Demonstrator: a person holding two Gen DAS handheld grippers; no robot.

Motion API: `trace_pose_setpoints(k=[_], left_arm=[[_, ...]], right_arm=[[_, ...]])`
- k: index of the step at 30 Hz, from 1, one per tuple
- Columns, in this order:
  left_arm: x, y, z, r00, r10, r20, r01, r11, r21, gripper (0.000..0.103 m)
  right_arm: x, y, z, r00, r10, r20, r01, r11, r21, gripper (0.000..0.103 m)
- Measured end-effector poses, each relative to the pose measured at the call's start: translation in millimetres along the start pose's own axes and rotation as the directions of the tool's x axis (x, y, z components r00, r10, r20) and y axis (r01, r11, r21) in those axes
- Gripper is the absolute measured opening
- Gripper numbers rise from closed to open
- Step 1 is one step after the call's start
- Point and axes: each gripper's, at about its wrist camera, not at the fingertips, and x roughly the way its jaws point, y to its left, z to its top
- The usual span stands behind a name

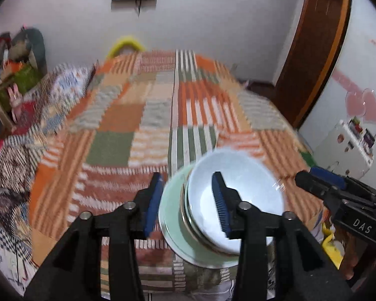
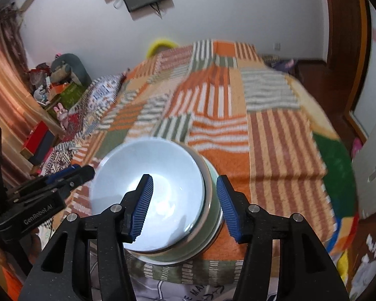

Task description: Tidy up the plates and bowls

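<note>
A white bowl sits on top of a stack of bowls, which rests on a pale green plate near the front edge of the patchwork cloth. The bowl and plate also show in the right wrist view. My left gripper is open, with the stack's left rim between its fingers. My right gripper is open, with the stack's right rim between its fingers. The right gripper shows in the left wrist view, and the left gripper in the right wrist view.
The orange, green and white patchwork cloth covers the surface ahead. Boxes and toys crowd a shelf at the left. A wooden door frame and a white cabinet stand at the right. A yellow object sits at the far edge.
</note>
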Motion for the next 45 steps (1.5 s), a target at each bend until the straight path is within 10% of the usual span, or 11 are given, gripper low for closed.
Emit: trace_pose_setpoints(k=[12, 23, 45], left_arm=[[-112.2, -14.0, 23.8, 0.947, -0.046, 0.317, 0.035, 0.999, 0.04, 0.058], [-158.9, -33.7, 12.8, 0.887, -0.009, 0.462, -0.038, 0.995, 0.093, 0.096], [-171.4, -41.0, -3.1, 0.88, -0.027, 0.473, -0.024, 0.995, 0.101, 0.101]], right_arm=[[-87.2, 23.0, 20.1, 0.96, 0.028, 0.28, -0.005, 0.996, -0.083, 0.069], [-120.5, 36.4, 18.4, 0.912, 0.056, 0.405, -0.008, 0.993, -0.12, 0.09], [-134.3, 44.7, 1.6, 0.892, 0.057, 0.448, 0.009, 0.99, -0.143, 0.102]])
